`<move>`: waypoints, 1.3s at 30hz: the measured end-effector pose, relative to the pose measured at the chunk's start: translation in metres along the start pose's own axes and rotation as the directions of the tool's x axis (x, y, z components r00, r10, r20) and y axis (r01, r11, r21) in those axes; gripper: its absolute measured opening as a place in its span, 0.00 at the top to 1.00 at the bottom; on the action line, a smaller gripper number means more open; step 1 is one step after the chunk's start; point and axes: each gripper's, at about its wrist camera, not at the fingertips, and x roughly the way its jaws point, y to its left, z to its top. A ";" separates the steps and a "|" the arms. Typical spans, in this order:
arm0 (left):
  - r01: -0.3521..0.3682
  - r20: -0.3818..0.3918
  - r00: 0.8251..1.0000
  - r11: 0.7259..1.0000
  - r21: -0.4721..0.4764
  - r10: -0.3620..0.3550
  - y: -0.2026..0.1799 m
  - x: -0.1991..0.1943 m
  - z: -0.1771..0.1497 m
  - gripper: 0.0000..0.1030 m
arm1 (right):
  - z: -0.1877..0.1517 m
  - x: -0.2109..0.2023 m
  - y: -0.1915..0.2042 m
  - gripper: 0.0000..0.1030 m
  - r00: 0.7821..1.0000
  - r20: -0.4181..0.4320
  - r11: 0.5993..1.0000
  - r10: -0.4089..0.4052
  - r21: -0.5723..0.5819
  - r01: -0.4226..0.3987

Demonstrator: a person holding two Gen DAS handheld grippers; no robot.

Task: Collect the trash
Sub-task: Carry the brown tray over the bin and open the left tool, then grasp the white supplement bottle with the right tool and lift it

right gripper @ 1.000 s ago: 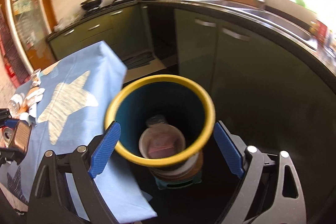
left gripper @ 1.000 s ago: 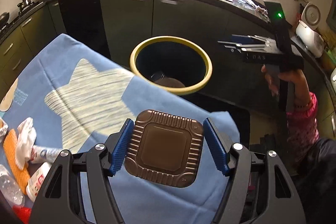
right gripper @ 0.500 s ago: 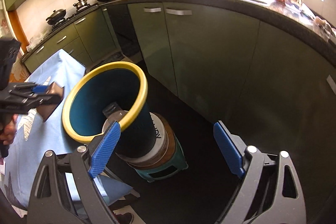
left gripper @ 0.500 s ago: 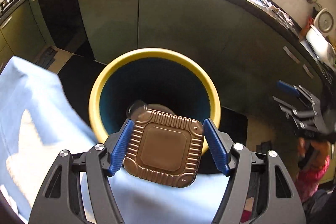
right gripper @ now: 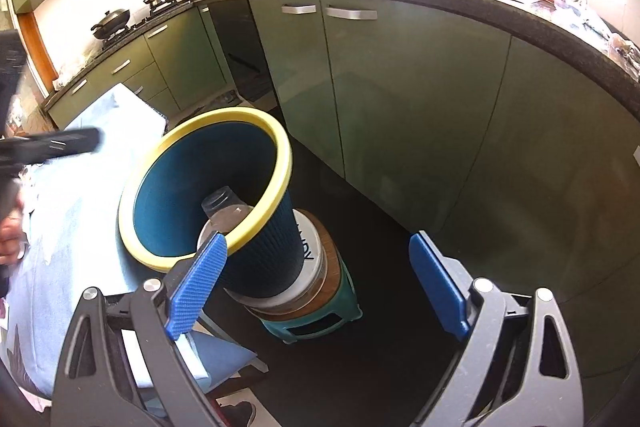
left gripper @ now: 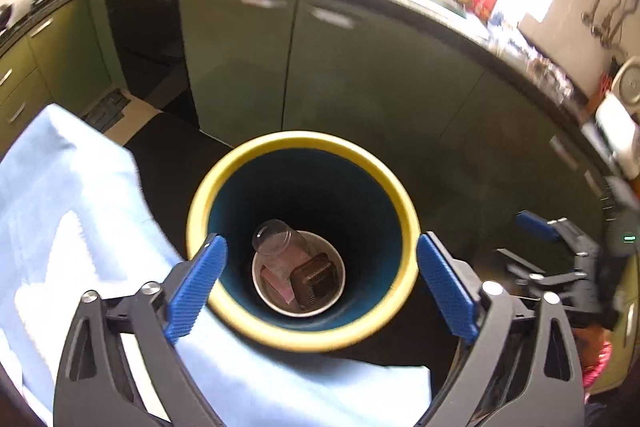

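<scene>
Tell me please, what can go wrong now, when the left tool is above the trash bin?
1. The trash bin stands on a round base stacked on a small green stool and looks tilted; a bump from the left tool, whose jaws have just been opening with nothing between them, might tip it.
2. The blue cloth hangs close to the rim and could snag on withdrawal.

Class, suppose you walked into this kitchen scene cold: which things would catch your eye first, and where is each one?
First, the yellow-rimmed bin standing on a stool beside the blue tablecloth, right under the left gripper, whose jaws have just been opening and now stand wide with nothing between them. Deep inside the bin lie a brown ribbed tray and a clear plastic bottle. Behind runs a curve of green cabinets.
</scene>
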 end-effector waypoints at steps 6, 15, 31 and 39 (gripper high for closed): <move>-0.051 0.105 0.993 0.998 -0.036 0.055 0.015 -0.091 -0.045 0.05 | -0.003 0.000 0.026 0.15 0.999 -0.009 0.998 0.033 -0.044 -0.034; -0.317 0.256 0.895 0.926 -0.206 0.364 0.059 -0.231 -0.159 0.05 | 0.000 -0.005 0.106 0.15 0.990 -0.026 0.972 0.139 -0.190 -0.141; -0.534 0.110 0.716 0.642 -0.550 0.690 0.150 -0.353 -0.336 0.05 | -0.023 -0.025 0.364 0.15 0.861 -0.208 0.668 0.465 -0.555 -0.495; -0.493 0.117 0.733 0.643 -0.586 0.670 0.167 -0.358 -0.357 0.05 | -0.044 -0.026 0.463 0.20 0.791 -0.363 0.349 0.492 -0.751 -0.561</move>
